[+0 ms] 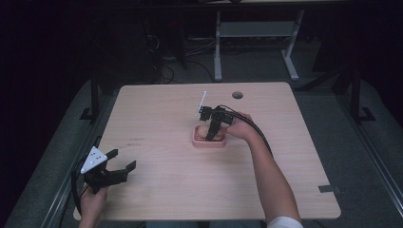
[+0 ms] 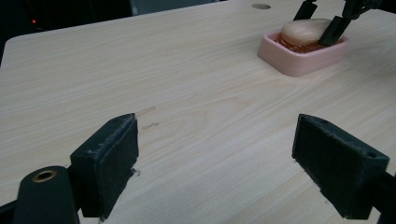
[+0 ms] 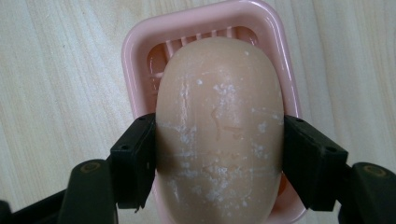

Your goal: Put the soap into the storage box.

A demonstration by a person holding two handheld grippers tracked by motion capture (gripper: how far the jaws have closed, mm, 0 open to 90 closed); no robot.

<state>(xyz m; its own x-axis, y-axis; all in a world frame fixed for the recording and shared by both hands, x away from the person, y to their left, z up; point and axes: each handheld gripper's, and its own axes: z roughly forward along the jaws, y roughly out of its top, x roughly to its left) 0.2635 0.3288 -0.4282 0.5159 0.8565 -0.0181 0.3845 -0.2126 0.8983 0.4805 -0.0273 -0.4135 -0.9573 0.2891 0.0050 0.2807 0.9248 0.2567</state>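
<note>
1. While the table (image 1: 157,114) carries a pink soap dish (image 3: 135,51) near its middle, the soap (image 3: 219,126) sits in it.
2. The right gripper (image 3: 219,158) is clamped on the soap; the step looks like gripping, then lifting straight up.
3. The left gripper (image 2: 217,163) idles, jaws apart.

The right tool (image 1: 212,132) points steeply down at mid-bench, forearm stretched forward from the bottom edge, its jaws pressed against both sides of a bar. The left tool (image 1: 121,160) sits low near the front-left corner, jaws spread wide with nothing between them.
</note>
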